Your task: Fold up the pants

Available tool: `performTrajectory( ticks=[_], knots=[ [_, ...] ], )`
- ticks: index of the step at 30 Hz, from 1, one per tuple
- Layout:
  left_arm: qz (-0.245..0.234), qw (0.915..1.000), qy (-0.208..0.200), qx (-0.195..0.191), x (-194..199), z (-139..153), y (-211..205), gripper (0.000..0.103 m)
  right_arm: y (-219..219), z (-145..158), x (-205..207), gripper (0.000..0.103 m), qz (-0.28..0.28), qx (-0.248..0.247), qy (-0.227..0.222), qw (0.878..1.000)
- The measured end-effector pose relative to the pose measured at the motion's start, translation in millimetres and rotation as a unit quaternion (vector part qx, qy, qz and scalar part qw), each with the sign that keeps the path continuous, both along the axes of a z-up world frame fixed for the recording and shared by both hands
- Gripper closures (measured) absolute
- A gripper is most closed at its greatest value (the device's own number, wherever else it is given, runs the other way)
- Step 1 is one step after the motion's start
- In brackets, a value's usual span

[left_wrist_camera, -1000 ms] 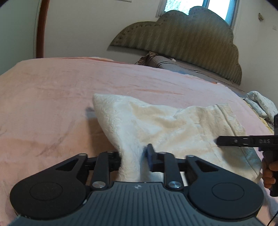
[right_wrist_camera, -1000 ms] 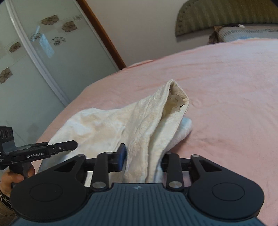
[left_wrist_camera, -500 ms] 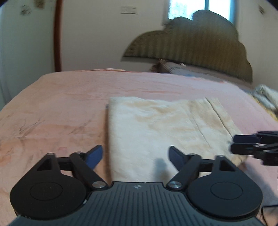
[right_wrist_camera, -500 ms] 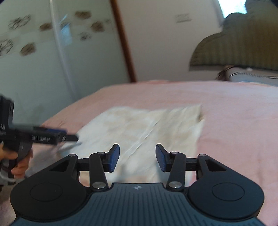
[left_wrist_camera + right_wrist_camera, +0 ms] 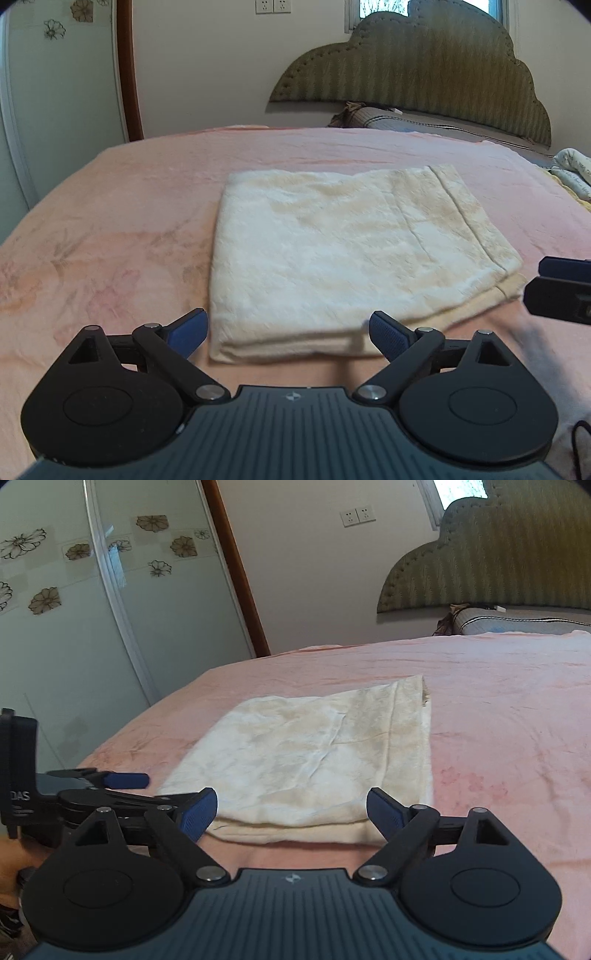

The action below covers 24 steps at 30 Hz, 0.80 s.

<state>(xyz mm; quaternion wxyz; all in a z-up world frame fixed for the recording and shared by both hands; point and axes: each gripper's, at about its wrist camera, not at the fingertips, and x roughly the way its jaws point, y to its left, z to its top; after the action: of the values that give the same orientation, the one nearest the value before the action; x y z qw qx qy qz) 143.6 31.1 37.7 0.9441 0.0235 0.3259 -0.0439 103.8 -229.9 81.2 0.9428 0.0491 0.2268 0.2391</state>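
Left wrist view: pants (image 5: 343, 254) lie folded in a flat cream rectangle on the pink bed (image 5: 110, 229), just beyond the left gripper (image 5: 288, 330), whose fingers are spread wide with nothing between them. The right gripper (image 5: 554, 291) pokes in at the right edge, near the pants' near right corner; can't tell its opening from here. Risk: the near edge shows stacked layers, so a grab that catches only the top one would peel the fold open. Count: one pants, two grippers, one headboard (image 5: 424, 66), one pillow (image 5: 424, 122).

Right wrist view: the right gripper (image 5: 291, 810) is also spread apart and empty, just short of the pants' (image 5: 314, 753) near edge. The left gripper (image 5: 125, 780) sits at near left, beside the pants' near left corner. Risk: a finger dragging across could rumple the far right hem, which looks slightly uneven. Count: one pants, two grippers.
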Motion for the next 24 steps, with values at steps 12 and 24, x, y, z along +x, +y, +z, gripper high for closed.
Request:
performTrajectory(
  ticks=[12,24],
  knots=[
    [0.000,0.9999,0.010,0.002,-31.1,-7.0,-3.1,0.007,16.9,-14.0,-36.0,0.007,-0.011,-0.005,0.024,1.000],
    [0.029,0.9993,0.020,-0.013,-49.3,-21.7,2.8,0.006,38.7,-25.8,-55.5,0.003,-0.047,-0.048,0.039,0.997]
  ],
)
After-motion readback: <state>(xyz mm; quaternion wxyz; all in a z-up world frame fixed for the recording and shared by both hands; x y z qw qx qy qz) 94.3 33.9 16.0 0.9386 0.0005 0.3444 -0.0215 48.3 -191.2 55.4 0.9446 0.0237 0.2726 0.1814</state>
